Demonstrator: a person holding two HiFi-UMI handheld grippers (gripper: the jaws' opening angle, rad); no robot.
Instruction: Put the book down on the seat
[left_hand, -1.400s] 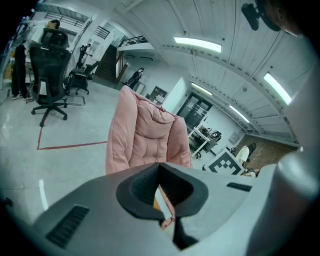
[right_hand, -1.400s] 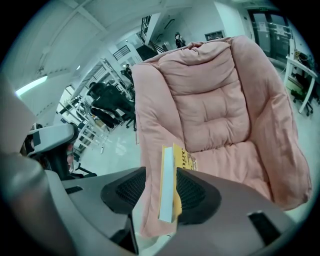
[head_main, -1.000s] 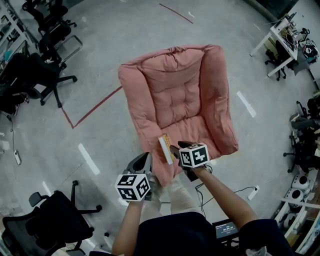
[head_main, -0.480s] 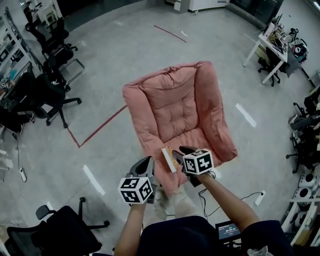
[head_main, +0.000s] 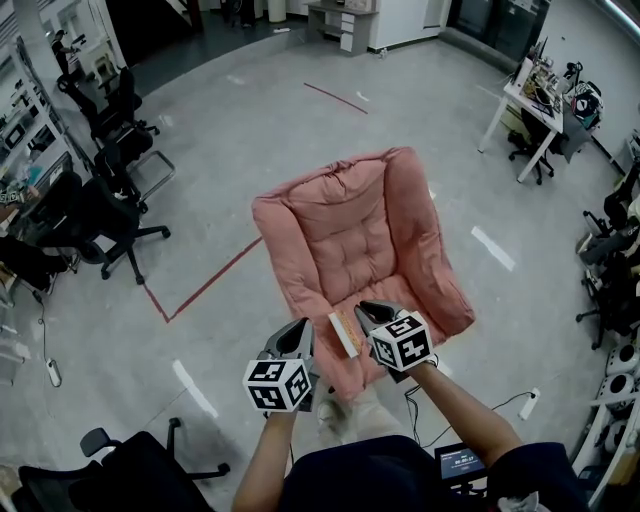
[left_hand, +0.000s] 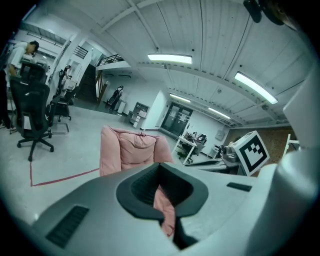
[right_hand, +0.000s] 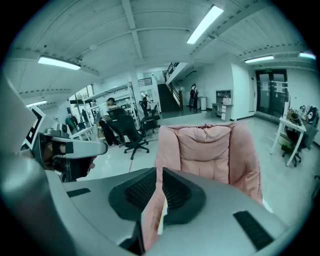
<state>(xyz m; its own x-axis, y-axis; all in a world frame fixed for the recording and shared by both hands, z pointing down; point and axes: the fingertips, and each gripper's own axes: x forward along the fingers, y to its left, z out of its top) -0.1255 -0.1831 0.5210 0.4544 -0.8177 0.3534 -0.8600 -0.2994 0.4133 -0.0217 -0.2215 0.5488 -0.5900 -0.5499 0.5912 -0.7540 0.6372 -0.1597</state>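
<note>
A pink padded armchair (head_main: 345, 240) stands on the grey floor in front of me. Over its front edge, a thin book (head_main: 343, 334) with a pale page edge stands upright. My right gripper (head_main: 362, 312) is closing, and its pads press both sides of the book. In the right gripper view the book (right_hand: 152, 220) fills the slit between the jaws of that gripper (right_hand: 159, 200), with the armchair (right_hand: 210, 150) beyond. My left gripper (head_main: 297, 335) hovers just left of the book, shut and holding nothing. In its own view this gripper (left_hand: 162, 200) shows only a narrow slit, and pink chair (left_hand: 127, 150) shows through.
Black office chairs (head_main: 100, 200) cluster at the left, and another (head_main: 130, 470) stands at the bottom left. A white desk (head_main: 530, 110) stands at the far right. Red tape (head_main: 210, 285) marks the floor left of the armchair. A power strip (head_main: 528, 403) lies at the lower right.
The right gripper's jaws have closed from wide open onto the book. Both grippers and the book sit slightly lower and further right in the head view. The armchair also appears lower.
</note>
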